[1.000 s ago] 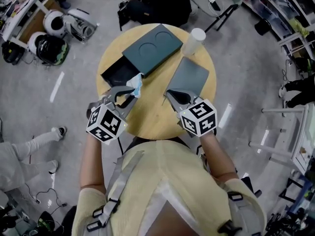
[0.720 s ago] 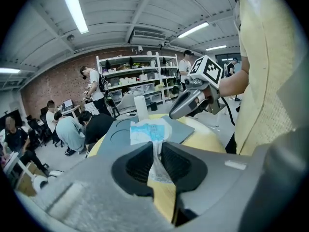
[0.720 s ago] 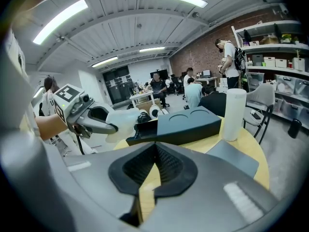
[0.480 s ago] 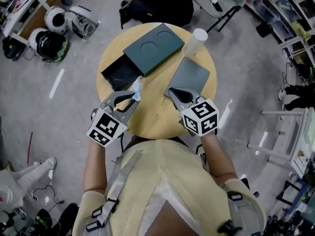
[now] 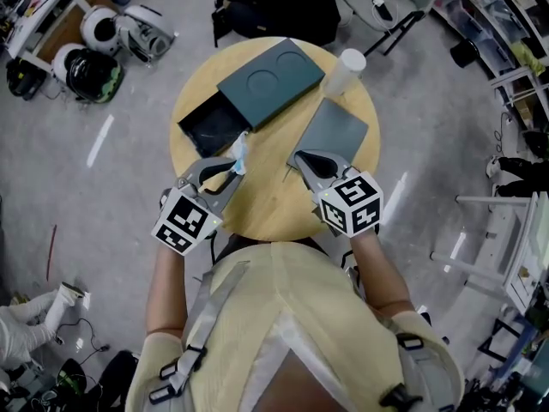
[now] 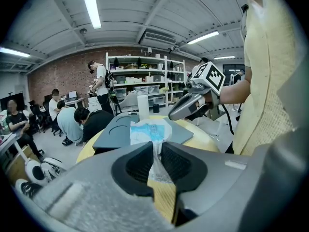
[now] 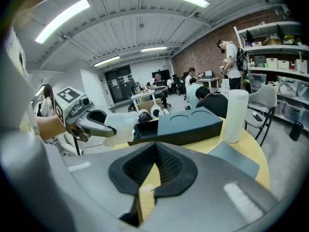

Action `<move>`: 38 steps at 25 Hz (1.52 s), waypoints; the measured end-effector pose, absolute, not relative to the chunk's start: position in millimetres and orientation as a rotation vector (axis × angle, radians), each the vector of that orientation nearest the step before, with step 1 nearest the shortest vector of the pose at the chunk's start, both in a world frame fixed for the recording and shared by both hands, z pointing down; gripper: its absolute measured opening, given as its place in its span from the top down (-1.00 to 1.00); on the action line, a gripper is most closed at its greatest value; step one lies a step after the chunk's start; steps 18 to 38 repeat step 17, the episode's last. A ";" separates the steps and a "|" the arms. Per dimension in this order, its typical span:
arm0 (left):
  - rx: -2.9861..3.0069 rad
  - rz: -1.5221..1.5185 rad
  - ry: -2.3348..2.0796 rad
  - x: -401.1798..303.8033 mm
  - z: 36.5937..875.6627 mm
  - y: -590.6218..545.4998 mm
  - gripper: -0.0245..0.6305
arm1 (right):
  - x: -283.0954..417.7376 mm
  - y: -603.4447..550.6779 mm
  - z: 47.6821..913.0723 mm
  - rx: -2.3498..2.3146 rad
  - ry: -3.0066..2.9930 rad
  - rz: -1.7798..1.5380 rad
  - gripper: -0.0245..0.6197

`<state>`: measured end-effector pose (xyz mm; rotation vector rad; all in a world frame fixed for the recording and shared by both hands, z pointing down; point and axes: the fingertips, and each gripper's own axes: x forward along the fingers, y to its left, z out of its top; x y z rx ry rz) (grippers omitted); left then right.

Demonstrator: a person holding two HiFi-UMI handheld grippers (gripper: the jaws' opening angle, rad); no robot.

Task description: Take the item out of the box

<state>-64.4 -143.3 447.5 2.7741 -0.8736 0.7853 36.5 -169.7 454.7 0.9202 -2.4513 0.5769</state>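
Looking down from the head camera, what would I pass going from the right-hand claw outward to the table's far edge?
Right gripper → flat grey panel → tall white cup at the far rim.

Yellowish top [image 5: 287, 316], grey straps [image 5: 211, 309] — hand-held grippers [image 5: 230, 168] [image 5: 301, 158] seemingly grey.

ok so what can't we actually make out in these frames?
- Box tray interior: dark and too small in the head view. In the right gripper view the packet and left gripper partly cover it.
- Packet print: blurred in the left gripper view. Its lower part is hidden between the fingers.
- Flat panel, near corner: right gripper overlaps it in the head view.
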 end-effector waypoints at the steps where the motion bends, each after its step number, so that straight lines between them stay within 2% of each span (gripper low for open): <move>1: 2.775 0.786 -0.875 -64.5 446.8 -144.0 0.76 | 36.1 -170.1 454.4 0.917 -2.451 0.576 0.91; 38: 2.788 0.782 -0.893 -61.0 445.4 -144.3 0.76 | 27.1 -173.4 449.6 0.894 -2.477 0.567 0.91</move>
